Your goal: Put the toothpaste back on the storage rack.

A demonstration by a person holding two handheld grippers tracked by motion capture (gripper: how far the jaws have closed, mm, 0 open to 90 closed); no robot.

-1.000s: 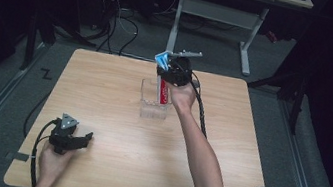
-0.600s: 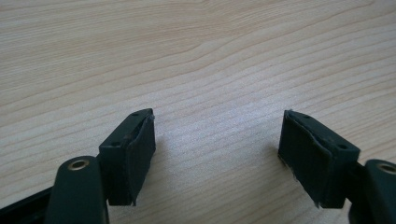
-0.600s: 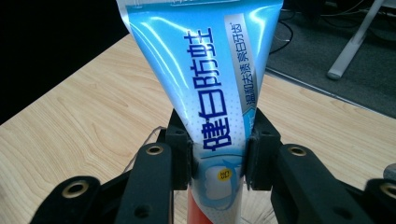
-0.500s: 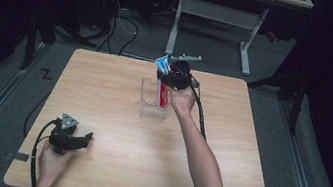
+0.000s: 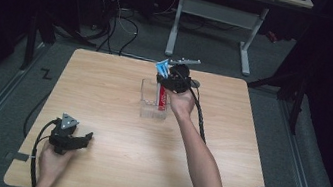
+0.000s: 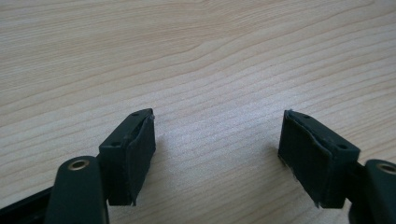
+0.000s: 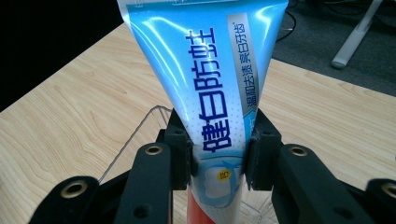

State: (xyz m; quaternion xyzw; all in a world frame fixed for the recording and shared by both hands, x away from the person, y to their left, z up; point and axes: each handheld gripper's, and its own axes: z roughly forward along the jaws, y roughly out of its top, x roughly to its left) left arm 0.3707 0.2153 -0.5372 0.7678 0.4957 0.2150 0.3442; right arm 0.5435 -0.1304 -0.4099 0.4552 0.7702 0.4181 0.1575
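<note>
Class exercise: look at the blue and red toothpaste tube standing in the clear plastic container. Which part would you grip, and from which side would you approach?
Grip the blue and red toothpaste tube across its blue body, just above the red lower end, coming from above. It stands nearly upright in the clear plastic container, whose walls block a side approach, and the flat body suits the pads. The right gripper holds it just so.

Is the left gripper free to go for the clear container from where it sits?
Probably yes. The left gripper rests open and empty at the near left; bare table lies between it and the clear container. But the right gripper is holding the toothpaste tube in it.
</note>
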